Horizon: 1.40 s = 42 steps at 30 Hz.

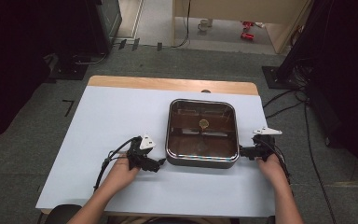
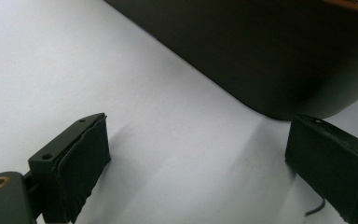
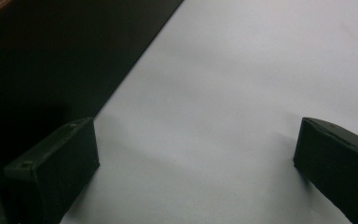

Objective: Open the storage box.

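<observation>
I find the square dark pan (image 1: 202, 133) sitting on the white table cover (image 1: 102, 121), right of centre, with my two grippers flanking its near corners. My left gripper (image 1: 160, 164) lies low just beside the pan's near left corner, jaws spread wide with nothing between them. My right gripper (image 1: 242, 151) sits by the pan's right wall, likewise released and empty.
</observation>
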Available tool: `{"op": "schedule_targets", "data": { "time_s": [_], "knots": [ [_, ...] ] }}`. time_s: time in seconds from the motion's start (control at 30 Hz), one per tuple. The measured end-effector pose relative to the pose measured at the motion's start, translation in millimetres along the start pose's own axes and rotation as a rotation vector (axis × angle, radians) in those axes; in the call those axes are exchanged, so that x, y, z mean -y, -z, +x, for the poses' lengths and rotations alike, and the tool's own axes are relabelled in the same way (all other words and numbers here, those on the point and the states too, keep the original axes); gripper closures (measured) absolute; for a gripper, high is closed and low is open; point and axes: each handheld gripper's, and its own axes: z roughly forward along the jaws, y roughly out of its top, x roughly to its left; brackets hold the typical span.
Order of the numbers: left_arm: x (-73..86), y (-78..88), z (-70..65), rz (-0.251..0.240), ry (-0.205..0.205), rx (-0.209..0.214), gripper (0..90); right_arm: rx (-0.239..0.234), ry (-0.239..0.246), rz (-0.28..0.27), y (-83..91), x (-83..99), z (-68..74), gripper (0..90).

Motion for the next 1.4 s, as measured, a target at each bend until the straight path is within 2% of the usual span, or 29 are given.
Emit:
{"op": "schedule_targets", "data": {
  "time_s": [0.87, 1.1, 1.13, 1.17, 1.33, 1.37, 1.4],
  "knots": [
    [-1.3, -0.6, -0.3, 0.009, 0.002, -0.003, 5.7, 0.002, 0.001, -0.001, 0.2, 0.1, 0.3, 0.0],
    [-10.9, -0.3, -0.5, 0.088, 0.002, -0.004, 6.9, 0.002, 0.0, -0.001, 0.2, 0.1, 0.3, 0.0],
    [-10.9, -0.3, -0.5, 0.088, 0.002, -0.004, 7.2, 0.002, 0.0, -0.001, 0.2, 0.1, 0.3, 0.0],
    [-13.9, 0.4, 0.7, 0.12, -0.007, 0.001, 7.4, 0.002, 0.0, -0.001, 0.2, 0.1, 0.3, 0.0],
    [-15.5, 3.0, 5.9, 0.151, -0.027, 0.035, 7.5, 0.002, 0.0, -0.001, 0.2, 0.1, 0.4, 0.0],
    [-15.7, 4.1, 7.1, 0.152, -0.027, 0.031, 8.9, 0.002, 0.0, -0.001, 0.2, 0.1, 0.3, 0.0],
    [-16.0, 5.7, 8.2, 0.149, -0.018, 0.027, 14.0, 0.002, 0.0, -0.001, 0.2, 0.1, 0.4, 0.0]
  ]
}}
